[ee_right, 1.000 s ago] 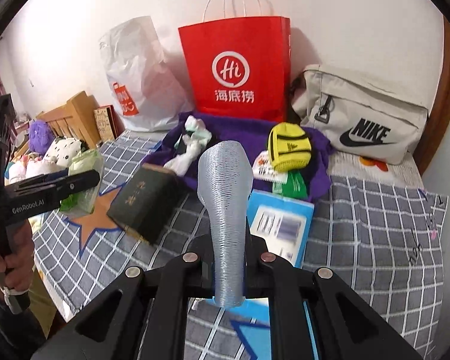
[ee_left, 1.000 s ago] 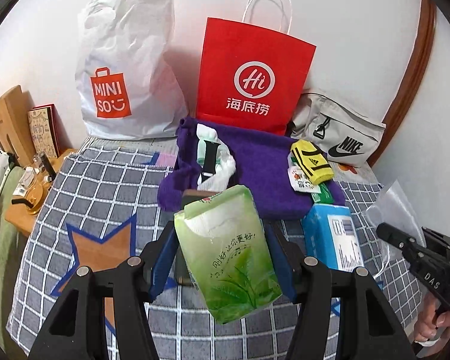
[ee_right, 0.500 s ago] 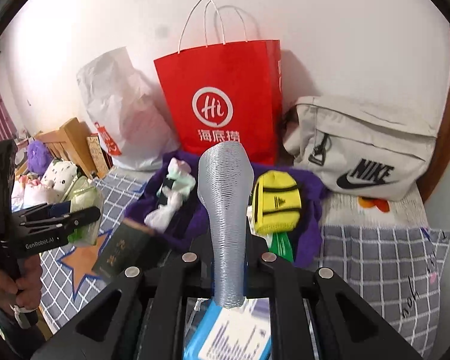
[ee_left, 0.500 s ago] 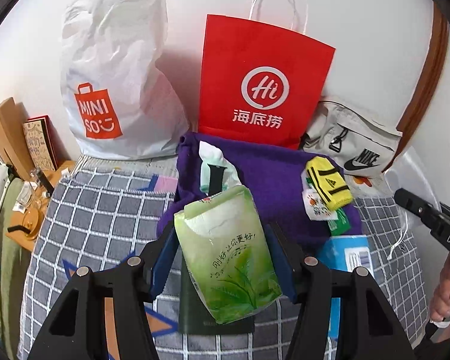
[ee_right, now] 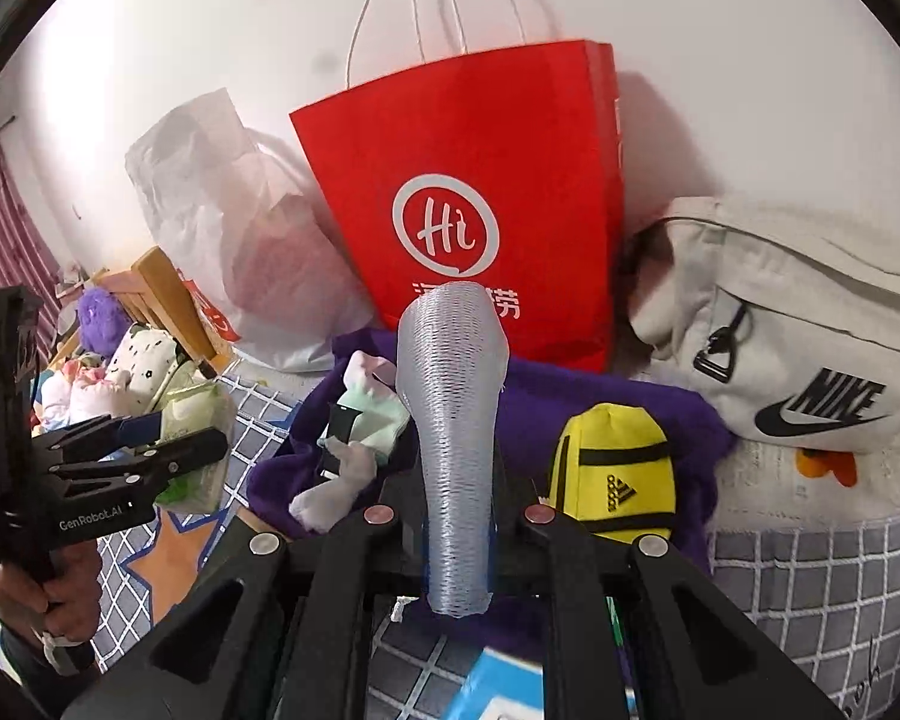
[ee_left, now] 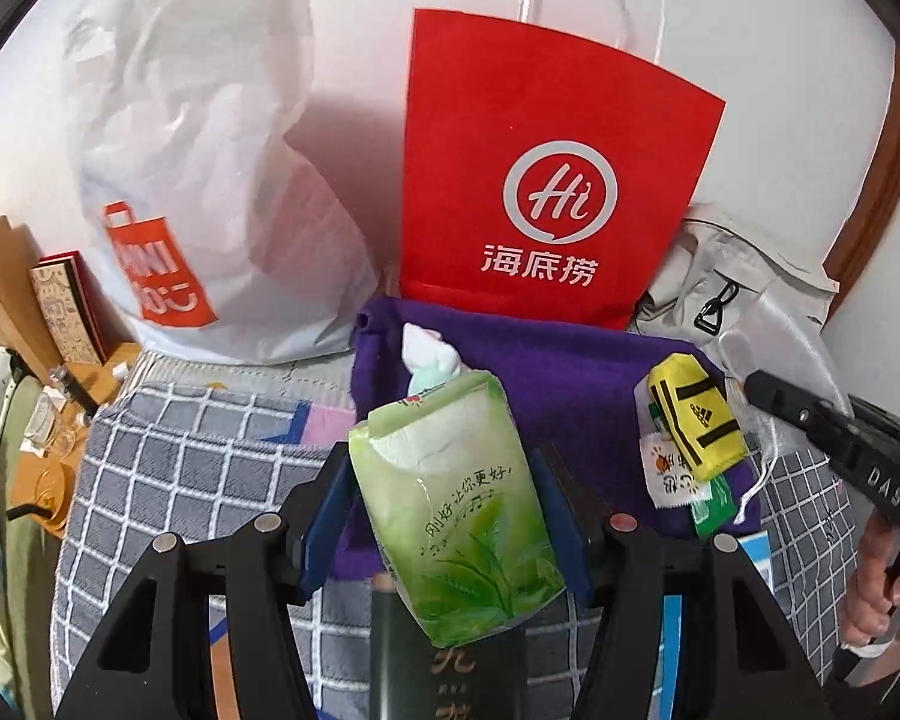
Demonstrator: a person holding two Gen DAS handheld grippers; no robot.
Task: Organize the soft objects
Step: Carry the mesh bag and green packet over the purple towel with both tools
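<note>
My left gripper (ee_left: 444, 504) is shut on a green tissue pack (ee_left: 453, 498) and holds it above the bed, just before the purple cloth (ee_left: 546, 372). My right gripper (ee_right: 457, 516) is shut on a sheer grey mesh pouch (ee_right: 453, 420) that stands up between its fingers. On the purple cloth (ee_right: 624, 408) lie a yellow sock bundle (ee_right: 612, 468), also in the left wrist view (ee_left: 693, 414), and pale green and white socks (ee_right: 360, 420). The red paper bag (ee_left: 546, 180) and the white plastic bag (ee_left: 210, 180) stand against the wall.
A beige Nike bag (ee_right: 810, 330) lies right of the red bag (ee_right: 468, 198). A dark book (ee_left: 444, 672) and a blue box (ee_right: 510, 690) lie on the checked bedspread (ee_left: 180, 468). Snack sachets (ee_left: 678, 480) lie by the yellow bundle. Plush toys (ee_right: 126, 360) and a wooden headboard (ee_left: 0, 282) are at left.
Both grippers have moved forward toward the bags at the wall, each still holding its object. The bags and purple cloth look larger and nearer.
</note>
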